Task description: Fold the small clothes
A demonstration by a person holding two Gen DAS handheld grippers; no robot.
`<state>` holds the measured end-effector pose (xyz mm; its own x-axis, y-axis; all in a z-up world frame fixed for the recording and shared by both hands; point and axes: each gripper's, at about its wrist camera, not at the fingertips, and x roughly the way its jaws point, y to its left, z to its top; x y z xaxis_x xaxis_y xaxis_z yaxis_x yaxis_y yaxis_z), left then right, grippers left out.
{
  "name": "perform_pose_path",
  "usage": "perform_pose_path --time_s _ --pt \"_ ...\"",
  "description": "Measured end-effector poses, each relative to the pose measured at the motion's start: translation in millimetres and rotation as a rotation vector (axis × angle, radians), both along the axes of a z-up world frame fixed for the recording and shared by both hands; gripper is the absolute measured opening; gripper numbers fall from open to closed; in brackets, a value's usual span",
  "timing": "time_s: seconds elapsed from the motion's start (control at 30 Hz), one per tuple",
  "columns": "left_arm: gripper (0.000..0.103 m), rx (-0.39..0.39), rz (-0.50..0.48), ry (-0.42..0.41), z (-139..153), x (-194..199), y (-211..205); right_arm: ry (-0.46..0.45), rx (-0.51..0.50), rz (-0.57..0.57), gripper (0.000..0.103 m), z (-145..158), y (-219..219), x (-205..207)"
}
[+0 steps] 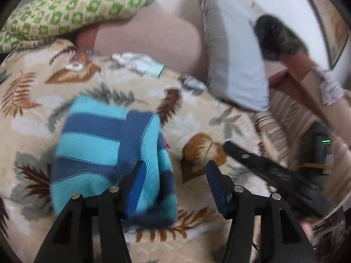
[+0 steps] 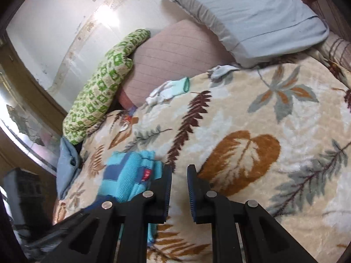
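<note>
A small knitted garment with light and dark blue stripes lies folded in a compact block on the leaf-print blanket. My left gripper is open just above its right part, with the left finger over the cloth. In the right wrist view the same garment lies left of my right gripper, which is open with a narrow gap and holds nothing. The right gripper also shows in the left wrist view as a blurred black bar at the right.
Small pale socks lie near the pillows. A pink cushion, a grey-blue pillow and a green patterned pillow line the far side. A person is at the right.
</note>
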<state>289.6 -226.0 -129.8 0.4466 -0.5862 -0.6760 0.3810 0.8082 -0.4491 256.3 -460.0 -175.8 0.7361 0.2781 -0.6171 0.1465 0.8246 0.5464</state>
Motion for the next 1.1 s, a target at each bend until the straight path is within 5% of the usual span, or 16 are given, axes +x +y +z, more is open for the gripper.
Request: perform_pose_path --time_s 0.13,0.33,0.67,0.87,1.1 --pt "0.063 0.079 0.048 -0.092 15 -9 41 -0.039 0.015 0.069 0.017 5 16 5" --pt "0.063 0.126 0.084 -0.052 -15 -3 72 -0.092 -0.008 0.202 0.017 18 63 21" --pt "0.063 0.156 -0.1 -0.134 -49 -20 43 -0.073 -0.013 0.374 0.017 11 119 57" --pt "0.063 0.152 -0.154 -0.128 -55 -16 37 0.069 -0.067 0.308 0.017 -29 116 74" --pt "0.063 0.211 -0.233 -0.161 -62 -26 24 0.108 -0.021 0.237 0.014 -58 89 79"
